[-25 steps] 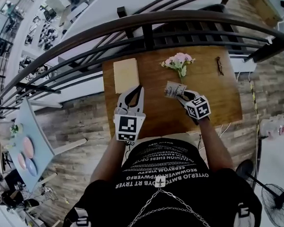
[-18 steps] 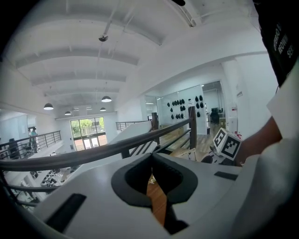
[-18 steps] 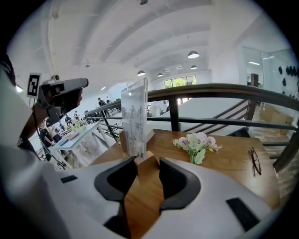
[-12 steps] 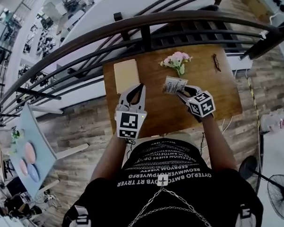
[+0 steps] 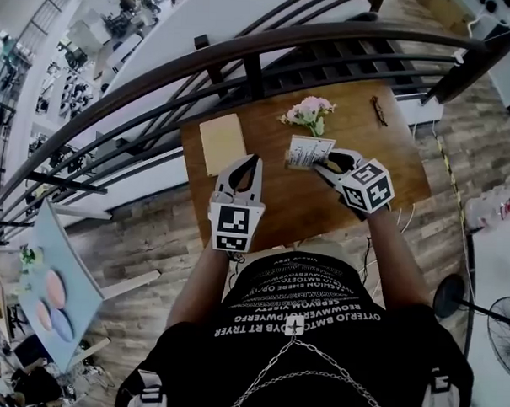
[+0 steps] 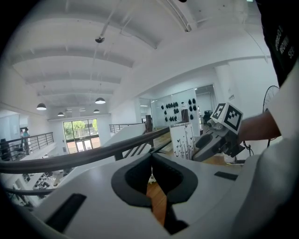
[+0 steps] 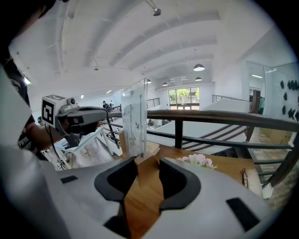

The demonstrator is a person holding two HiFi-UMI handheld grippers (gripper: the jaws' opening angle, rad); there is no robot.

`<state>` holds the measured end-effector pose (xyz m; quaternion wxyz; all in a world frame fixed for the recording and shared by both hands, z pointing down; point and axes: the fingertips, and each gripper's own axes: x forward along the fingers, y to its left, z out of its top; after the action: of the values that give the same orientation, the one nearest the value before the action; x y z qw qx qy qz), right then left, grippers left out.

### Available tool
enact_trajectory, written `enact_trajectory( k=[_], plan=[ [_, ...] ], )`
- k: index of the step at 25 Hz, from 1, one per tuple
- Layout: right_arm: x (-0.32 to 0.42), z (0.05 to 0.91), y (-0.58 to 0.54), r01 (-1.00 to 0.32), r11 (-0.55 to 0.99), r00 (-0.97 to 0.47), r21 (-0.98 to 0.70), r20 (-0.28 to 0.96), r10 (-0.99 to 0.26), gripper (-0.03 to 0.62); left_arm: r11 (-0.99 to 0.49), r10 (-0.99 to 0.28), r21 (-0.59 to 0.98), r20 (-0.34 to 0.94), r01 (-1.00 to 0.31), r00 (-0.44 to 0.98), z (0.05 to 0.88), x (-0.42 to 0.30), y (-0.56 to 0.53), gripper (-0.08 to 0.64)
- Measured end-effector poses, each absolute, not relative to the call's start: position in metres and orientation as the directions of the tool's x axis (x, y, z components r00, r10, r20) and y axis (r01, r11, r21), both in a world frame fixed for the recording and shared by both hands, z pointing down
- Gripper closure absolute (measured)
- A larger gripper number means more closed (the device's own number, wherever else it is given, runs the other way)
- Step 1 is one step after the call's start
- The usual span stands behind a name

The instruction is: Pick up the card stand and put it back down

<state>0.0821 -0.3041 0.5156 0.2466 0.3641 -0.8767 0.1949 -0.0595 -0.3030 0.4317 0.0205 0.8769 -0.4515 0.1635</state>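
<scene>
standing upright, the card stand [image 7: 134, 122] sits clamped in the right tool [image 7: 147, 161].

Wooden counter [image 5: 276, 201] stood against a dark metal railing [image 5: 313, 32] with a curved top rail, on a wood-plank floor [image 5: 144, 227]. White beamed ceiling [image 6: 140, 60] carried round pendant lamps [image 6: 100, 101], lit. Large window [image 7: 184, 97] at the far end gave daylight. Standing fan [image 5: 494, 331] stood to one side; a light-blue board [image 5: 54, 266] bore pastel discs.
</scene>
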Motion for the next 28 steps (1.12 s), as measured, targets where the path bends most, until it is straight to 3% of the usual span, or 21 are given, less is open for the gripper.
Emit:
enact_trajectory(
  k=[12,28],
  plan=[
    [0.090,0.472,-0.286,-0.748,0.649,-0.606,-0.138,0.539,-0.585,0.430,-0.644,-0.746,-0.098,0.302,-0.759,0.594,0.431,-0.039,-0.290,0.532],
    [0.096,0.488,-0.307,-0.746,0.655,-0.598,-0.122,0.555,-0.578,0.431,-0.659,-0.721,-0.070,0.340,-0.749,0.603,0.454,-0.019,-0.310,0.532]
  ],
)
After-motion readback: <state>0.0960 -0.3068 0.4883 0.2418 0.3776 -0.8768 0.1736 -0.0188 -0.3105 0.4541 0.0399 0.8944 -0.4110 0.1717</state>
